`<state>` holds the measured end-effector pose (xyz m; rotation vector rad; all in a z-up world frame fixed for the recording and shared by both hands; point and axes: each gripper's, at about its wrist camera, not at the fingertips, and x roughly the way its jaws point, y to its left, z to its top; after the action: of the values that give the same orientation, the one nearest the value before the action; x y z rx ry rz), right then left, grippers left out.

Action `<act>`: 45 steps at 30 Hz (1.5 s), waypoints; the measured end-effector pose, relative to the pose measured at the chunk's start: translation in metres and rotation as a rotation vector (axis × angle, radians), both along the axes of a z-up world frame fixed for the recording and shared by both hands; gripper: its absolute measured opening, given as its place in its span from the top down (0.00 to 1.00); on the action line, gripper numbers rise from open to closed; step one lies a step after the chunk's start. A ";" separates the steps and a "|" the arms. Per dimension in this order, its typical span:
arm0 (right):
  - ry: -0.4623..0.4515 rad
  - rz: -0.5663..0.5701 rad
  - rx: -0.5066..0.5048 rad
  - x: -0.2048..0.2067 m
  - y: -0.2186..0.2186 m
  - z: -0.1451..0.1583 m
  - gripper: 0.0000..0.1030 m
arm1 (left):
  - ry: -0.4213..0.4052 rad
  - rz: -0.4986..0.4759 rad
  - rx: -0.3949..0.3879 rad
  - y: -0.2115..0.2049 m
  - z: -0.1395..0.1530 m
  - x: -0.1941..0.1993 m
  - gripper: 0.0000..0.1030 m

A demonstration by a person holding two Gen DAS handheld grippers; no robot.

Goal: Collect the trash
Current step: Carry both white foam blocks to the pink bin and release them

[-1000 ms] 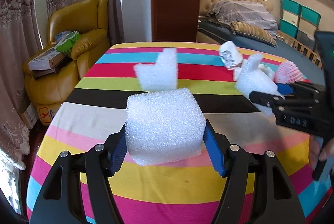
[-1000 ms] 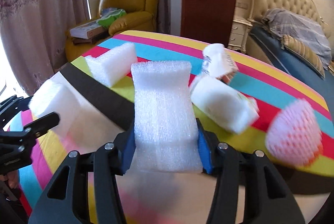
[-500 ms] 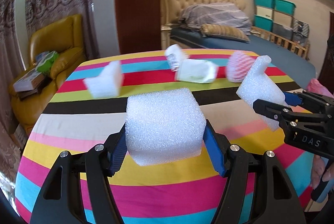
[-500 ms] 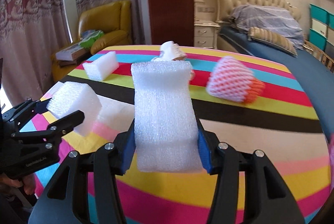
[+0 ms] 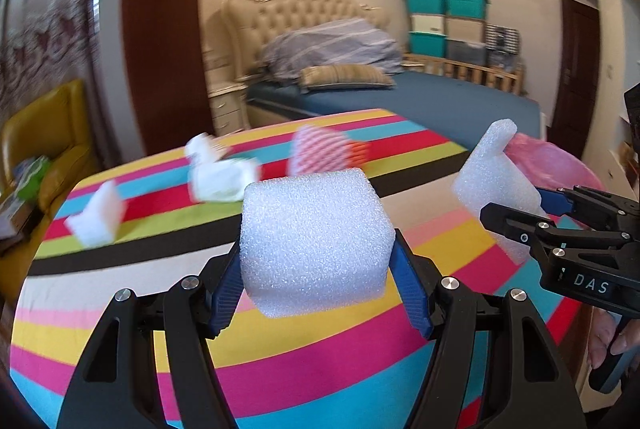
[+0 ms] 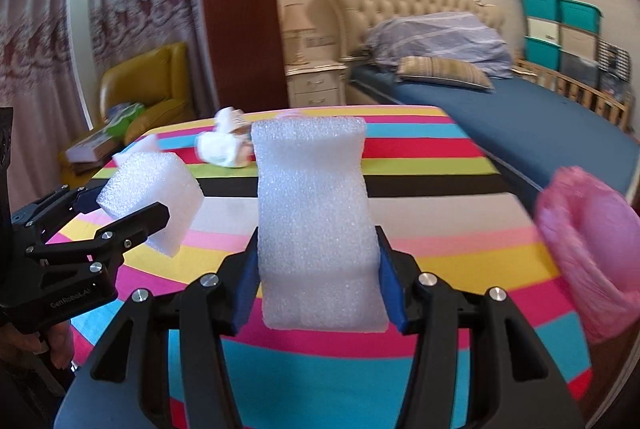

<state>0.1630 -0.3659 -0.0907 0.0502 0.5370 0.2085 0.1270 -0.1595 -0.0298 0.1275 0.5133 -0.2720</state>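
My left gripper (image 5: 318, 287) is shut on a white foam cube (image 5: 314, 239), held above the striped table (image 5: 280, 369). My right gripper (image 6: 318, 287) is shut on a tall white foam block (image 6: 316, 221). The right gripper and its block (image 5: 494, 183) show at the right of the left wrist view; the left gripper and its cube (image 6: 150, 195) show at the left of the right wrist view. On the table's far side lie a small foam piece (image 5: 98, 215), crumpled white wrappers (image 5: 222, 175) and a pink fruit net (image 5: 320, 151). A pink bag (image 6: 588, 261) sits at the table's right edge.
A yellow armchair (image 6: 148, 89) with boxes stands left of the table. A bed (image 5: 400, 101) with a tufted headboard lies behind it, a nightstand (image 6: 316, 85) beside it. Teal storage boxes (image 5: 444, 23) are stacked at the far wall.
Both grippers have swung to the right with their foam pieces held; the table trash has slid left in view and the pink bag has come into sight at the right.
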 end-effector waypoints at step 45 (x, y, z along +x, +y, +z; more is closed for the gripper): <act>-0.013 -0.516 -0.065 -0.050 -0.301 -0.018 0.51 | 0.119 -0.464 -0.038 -0.285 -0.004 0.066 0.39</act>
<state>0.1133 -0.6670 -0.1083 0.1221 0.5014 -0.3121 0.1925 -0.4448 -0.0335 0.1942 0.5934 -0.7460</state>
